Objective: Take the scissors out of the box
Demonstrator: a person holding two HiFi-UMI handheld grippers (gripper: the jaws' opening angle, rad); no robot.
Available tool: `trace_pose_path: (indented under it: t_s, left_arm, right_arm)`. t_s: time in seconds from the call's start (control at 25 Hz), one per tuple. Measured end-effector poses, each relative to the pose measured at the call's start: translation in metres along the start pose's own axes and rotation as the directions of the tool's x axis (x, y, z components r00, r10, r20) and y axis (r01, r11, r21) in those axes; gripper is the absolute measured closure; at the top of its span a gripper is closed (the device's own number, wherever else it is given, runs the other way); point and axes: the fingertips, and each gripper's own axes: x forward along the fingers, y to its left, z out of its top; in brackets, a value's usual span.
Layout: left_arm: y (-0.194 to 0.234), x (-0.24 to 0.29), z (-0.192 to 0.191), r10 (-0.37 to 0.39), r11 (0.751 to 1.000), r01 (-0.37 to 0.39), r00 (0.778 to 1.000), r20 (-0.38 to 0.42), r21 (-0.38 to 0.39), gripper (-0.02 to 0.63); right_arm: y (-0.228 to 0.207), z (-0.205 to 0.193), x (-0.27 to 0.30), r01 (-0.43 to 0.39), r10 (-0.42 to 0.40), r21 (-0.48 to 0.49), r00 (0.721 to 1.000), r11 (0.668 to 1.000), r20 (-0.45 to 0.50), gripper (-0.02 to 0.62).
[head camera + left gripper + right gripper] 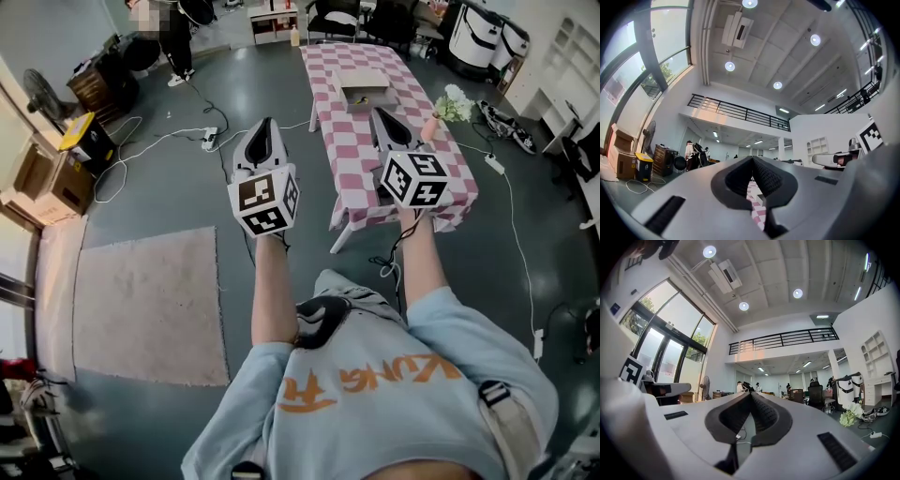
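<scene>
two grippers were seen in the head view, held out level, well short of the table [347,159]. the left gripper [265,124] and the right gripper [379,112] were both clenched on nothing. the box [361,86] was set on the checked cloth further ahead, and the scissors could not be made out inside it. in the left gripper view, the left gripper [752,160] was shown closed. in the right gripper view, the right gripper [750,395] was likewise closed and empty. if the jaws were not opened before the box was reached, it could be shoved along the cloth, or the flowers [453,105] nearby could be toppled.
</scene>
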Motion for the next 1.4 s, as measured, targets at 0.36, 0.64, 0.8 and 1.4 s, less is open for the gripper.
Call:
trace_pose_path:
  t_s: [0.36, 0.64, 0.8, 1.4]
  left_arm:
    - [-0.006, 0.020, 0.021, -0.050, 0.999, 0.050, 0.997, 0.062, -0.003, 0.586]
    - [0.003, 0.064, -0.009, -0.068, 0.997, 0.069, 0.997, 0.033, -0.029, 0.586]
    - [0.001, 0.101, -0.033, -0.101, 0.994, 0.101, 0.995, 0.013, -0.047, 0.586]
    - [0.059, 0.240, -0.206, -0.120, 0.971, 0.061, 0.960, -0.253, -0.232, 0.586]
  right_arm:
    - [-0.014, 0.024, 0.021, 0.001, -0.001, 0.000, 0.998, 1.000, 0.059, 0.598]
    - [-0.036, -0.002, 0.052, 0.023, -0.024, 0.017, 0.999, 1.000, 0.040, 0.598]
    - [-0.059, -0.018, 0.077, 0.052, -0.053, 0.021, 0.998, 0.998, 0.022, 0.598]
    - [-0.120, -0.149, 0.231, 0.101, -0.086, 0.060, 0.973, 0.993, -0.215, 0.598]
